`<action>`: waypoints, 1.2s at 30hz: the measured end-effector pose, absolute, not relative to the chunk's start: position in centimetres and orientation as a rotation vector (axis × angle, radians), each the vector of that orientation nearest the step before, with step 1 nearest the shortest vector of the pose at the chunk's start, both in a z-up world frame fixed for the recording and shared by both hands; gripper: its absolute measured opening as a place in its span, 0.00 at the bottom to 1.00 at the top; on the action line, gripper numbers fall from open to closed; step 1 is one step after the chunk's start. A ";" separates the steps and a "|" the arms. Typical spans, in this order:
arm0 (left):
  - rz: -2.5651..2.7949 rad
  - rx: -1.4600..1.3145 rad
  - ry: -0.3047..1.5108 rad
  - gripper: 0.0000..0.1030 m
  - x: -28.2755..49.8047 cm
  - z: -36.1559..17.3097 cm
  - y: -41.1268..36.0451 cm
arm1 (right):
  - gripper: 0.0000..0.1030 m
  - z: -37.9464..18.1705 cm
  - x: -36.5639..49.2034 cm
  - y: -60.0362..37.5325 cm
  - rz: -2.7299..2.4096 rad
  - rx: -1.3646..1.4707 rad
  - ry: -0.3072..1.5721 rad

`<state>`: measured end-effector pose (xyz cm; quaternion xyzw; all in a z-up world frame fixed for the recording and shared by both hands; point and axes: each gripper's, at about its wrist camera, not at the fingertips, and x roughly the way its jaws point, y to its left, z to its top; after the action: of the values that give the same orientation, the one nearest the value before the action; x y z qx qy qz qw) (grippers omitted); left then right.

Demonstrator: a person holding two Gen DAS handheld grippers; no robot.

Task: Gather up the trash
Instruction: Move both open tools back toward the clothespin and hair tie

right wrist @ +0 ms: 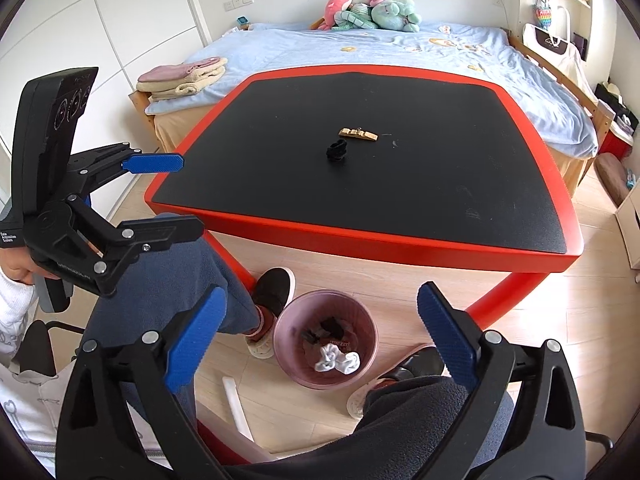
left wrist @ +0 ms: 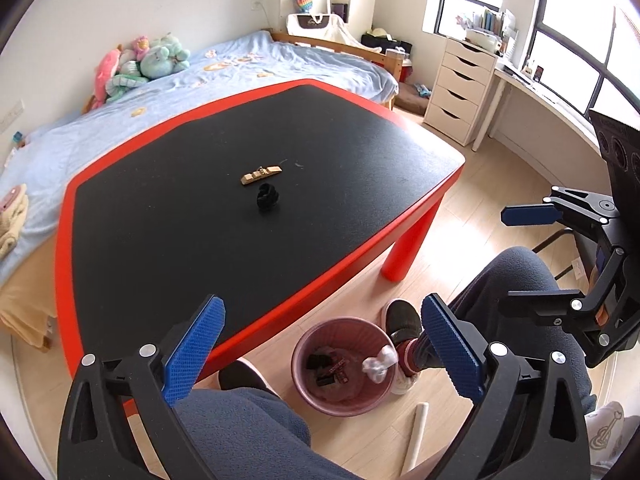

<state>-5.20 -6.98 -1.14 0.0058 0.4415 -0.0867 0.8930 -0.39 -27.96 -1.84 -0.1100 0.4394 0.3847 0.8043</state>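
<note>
Bedroom floor and bed frame a red-edged black counter (left wrist: 120,248). At centre frame lie a black crumpled scrap (left wrist: 267,197) and a tan strip (left wrist: 261,175), apart. Lower centre, the pink bin (left wrist: 304,364) holds trash. Both the left hand-held gripper (left wrist: 322,354) and right hand-held gripper (right wrist: 320,350) gape, empty. Black on black, the scrap could be mis-pinched, and the flat strip may skid away.

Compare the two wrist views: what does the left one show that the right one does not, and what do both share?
Left view only: the white drawer unit and the windows.
Right view only: folded towels on the bed corner and the white wardrobe doors.
Both: the red table with a tan clip and black lump, the pink bin, the plush toys, and both open tools.
</note>
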 end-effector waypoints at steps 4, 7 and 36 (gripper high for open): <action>-0.171 -0.007 0.924 0.92 -5.2 -1.2 -6.5 | 0.94 -2.3 -0.4 -28.0 0.814 -0.225 0.950; -0.167 -0.016 0.927 0.93 -5.2 -1.4 -6.2 | 0.95 -2.4 -0.3 -28.0 0.808 -0.218 0.954; -0.171 -0.066 0.910 0.93 -0.5 -0.9 -2.2 | 0.96 -2.4 2.8 -24.3 0.841 -0.241 0.956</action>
<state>-0.53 -2.18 -0.88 -0.0320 0.4388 -0.0822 0.8943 2.84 -24.33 -2.35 -0.1121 0.4454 0.3919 0.7972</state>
